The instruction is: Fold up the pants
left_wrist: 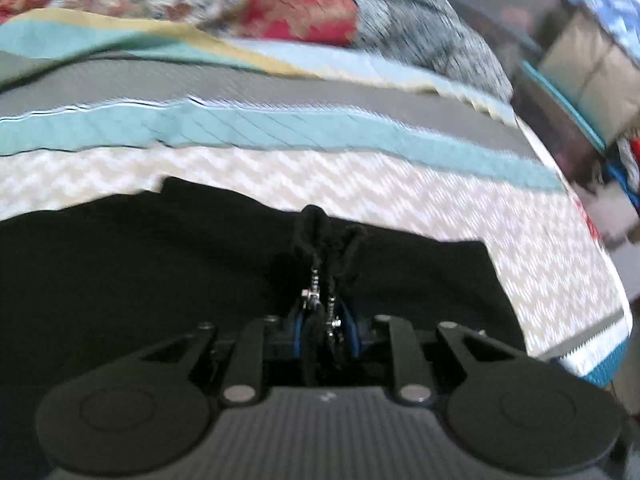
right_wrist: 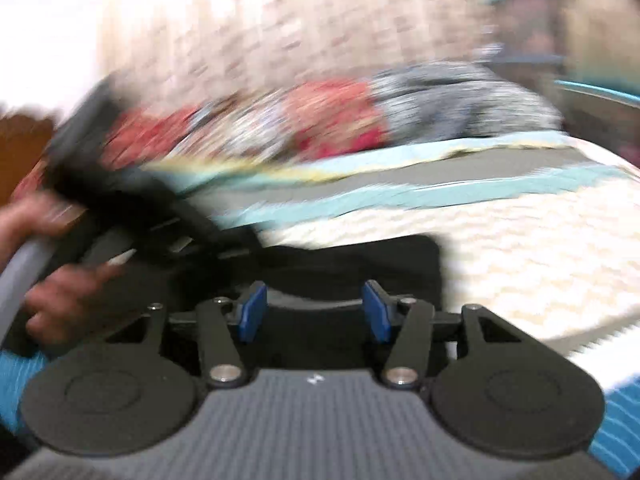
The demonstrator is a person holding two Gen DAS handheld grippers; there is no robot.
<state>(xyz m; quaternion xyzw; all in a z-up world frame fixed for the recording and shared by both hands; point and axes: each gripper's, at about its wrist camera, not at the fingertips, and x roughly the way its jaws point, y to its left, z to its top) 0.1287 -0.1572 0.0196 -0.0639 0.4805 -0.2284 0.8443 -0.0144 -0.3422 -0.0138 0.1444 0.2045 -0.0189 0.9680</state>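
Black pants (left_wrist: pixel 160 280) lie spread on a bed. In the left wrist view my left gripper (left_wrist: pixel 325 320) is shut on a bunched fold of the pants at the fly, and a metal zipper (left_wrist: pixel 314 288) and puckered cloth stick up between the blue pads. In the right wrist view, which is blurred, my right gripper (right_wrist: pixel 314 312) stands open just over the near part of the pants (right_wrist: pixel 360 264), its blue pads (right_wrist: pixel 251 312) wide apart and pressing on nothing. A hand (right_wrist: pixel 68 300) holds the left gripper (right_wrist: pixel 120 192) at the left of that view.
The bed wears a cream zigzag cover (left_wrist: pixel 440 208) with teal and grey stripes (left_wrist: pixel 280 128). A red and grey patchwork quilt (left_wrist: pixel 304 4) is heaped at the back. Shelves with boxes (left_wrist: pixel 580 60) stand beyond the bed's right edge.
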